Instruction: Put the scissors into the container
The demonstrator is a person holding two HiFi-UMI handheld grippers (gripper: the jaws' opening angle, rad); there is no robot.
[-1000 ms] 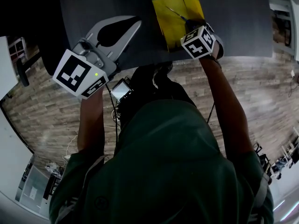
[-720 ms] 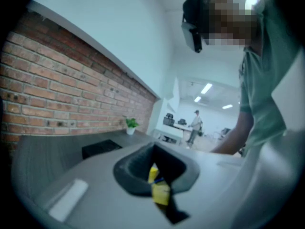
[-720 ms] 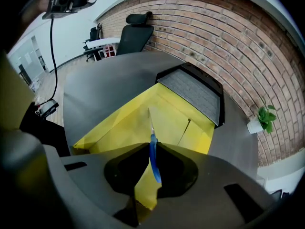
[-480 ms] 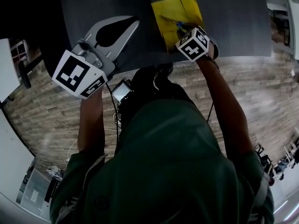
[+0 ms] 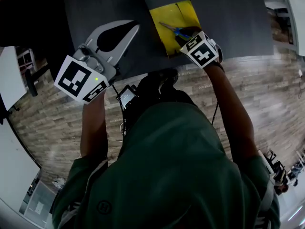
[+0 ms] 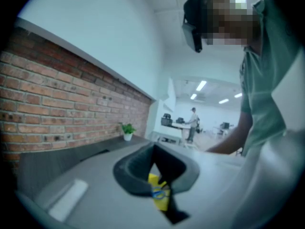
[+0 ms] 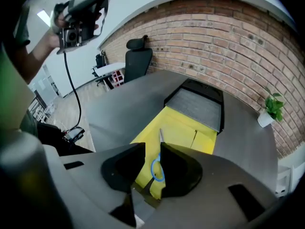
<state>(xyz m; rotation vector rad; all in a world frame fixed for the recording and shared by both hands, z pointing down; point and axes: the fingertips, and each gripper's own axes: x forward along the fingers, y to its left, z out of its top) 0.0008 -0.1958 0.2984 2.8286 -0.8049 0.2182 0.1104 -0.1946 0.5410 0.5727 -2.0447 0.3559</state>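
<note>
The scissors (image 5: 174,30), blue-handled, lie flat in the yellow container (image 5: 167,13) at the table's near edge. My right gripper (image 5: 189,36) hangs just over their handle end, with the marker cube toward me. Its jaws are opening; in the right gripper view the blue handle loop (image 7: 157,170) and the blade show in the gap, and neither pad presses on them. My left gripper (image 5: 135,27) is raised to the left of the container over the dark table, fingertips together and holding nothing.
A dark grey ribbed tray (image 7: 198,104) adjoins the far end of the yellow container (image 7: 190,132). The grey table (image 5: 228,18) ends just in front of me, with wood floor below. A small potted plant (image 7: 272,109) stands by the brick wall, an office chair (image 7: 138,58) beyond.
The right gripper's jaws have parted and it has drawn back slightly toward me. The scissors have left its grip and now lie in the yellow container. The left gripper has hardly moved.
</note>
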